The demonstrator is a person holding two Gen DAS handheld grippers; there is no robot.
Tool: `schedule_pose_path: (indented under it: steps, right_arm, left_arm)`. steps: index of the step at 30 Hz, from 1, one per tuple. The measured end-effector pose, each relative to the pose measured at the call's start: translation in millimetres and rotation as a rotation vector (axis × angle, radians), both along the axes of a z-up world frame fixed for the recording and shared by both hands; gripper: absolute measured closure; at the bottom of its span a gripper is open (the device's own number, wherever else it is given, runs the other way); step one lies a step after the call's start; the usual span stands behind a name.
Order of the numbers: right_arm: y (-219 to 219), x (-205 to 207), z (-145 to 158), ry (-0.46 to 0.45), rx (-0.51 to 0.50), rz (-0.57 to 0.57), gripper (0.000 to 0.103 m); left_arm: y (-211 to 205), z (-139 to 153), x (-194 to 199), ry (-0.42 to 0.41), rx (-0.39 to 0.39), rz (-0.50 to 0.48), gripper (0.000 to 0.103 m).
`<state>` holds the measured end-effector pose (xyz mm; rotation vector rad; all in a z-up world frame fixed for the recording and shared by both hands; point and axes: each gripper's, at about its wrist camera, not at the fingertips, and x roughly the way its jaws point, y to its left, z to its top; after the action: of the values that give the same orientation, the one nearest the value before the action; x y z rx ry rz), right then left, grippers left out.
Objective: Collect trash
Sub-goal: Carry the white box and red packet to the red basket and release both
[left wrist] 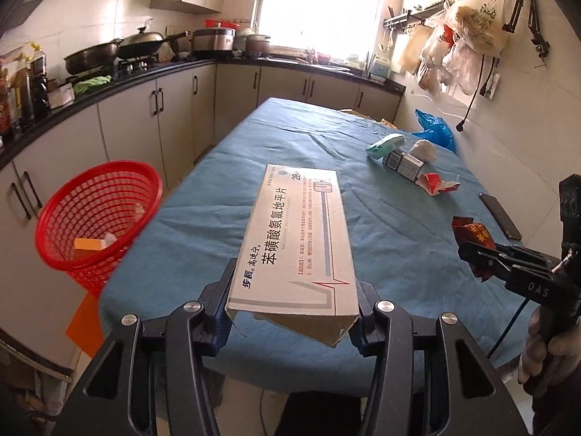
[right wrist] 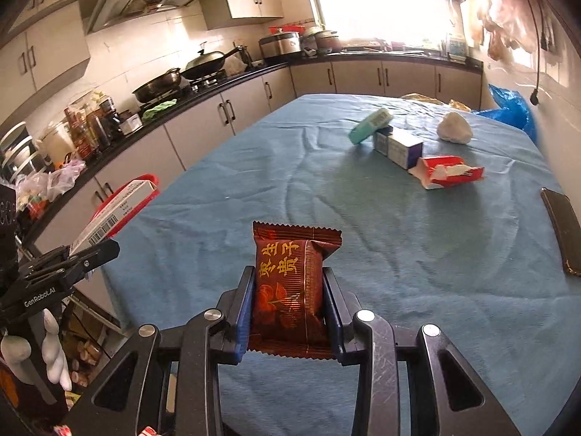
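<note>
My left gripper point(left wrist: 294, 283) is shut on a long white medicine box point(left wrist: 296, 232) with Chinese print, held above the near left part of the blue table point(left wrist: 225, 167); the same box point(right wrist: 112, 214) shows at the left in the right wrist view. My right gripper point(right wrist: 288, 290) is shut on a dark red snack packet point(right wrist: 290, 283), above the table's near edge; that packet point(left wrist: 472, 238) appears at the right of the left wrist view. A red mesh basket point(left wrist: 98, 218) stands on the floor left of the table, with an orange box inside.
On the table's far right lie a teal pack point(right wrist: 370, 125), a blue-white box point(right wrist: 399, 145), a torn red packet point(right wrist: 450, 172), a white crumpled wad point(right wrist: 454, 127) and a blue bag point(right wrist: 512, 107). A dark phone point(right wrist: 561, 229) lies at the right edge. Kitchen counters point(left wrist: 145, 72) run along the left and back.
</note>
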<state>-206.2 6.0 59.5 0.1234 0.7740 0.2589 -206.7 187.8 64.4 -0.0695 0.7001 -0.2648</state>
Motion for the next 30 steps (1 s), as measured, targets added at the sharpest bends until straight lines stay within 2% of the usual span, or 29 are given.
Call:
schedule_pose_path:
  steps: [15,30]
  right_arm:
    - [62,1,17,-0.048,-0.029,0.117,0.066]
    - [170,49,12,-0.009,-0.063,0.311,0.066]
  left_arm:
    - [39,19,-45,-0.176,0.041,0.057,0.053]
    - [125,9,-37,-0.155,-0.037,0.211,0.053]
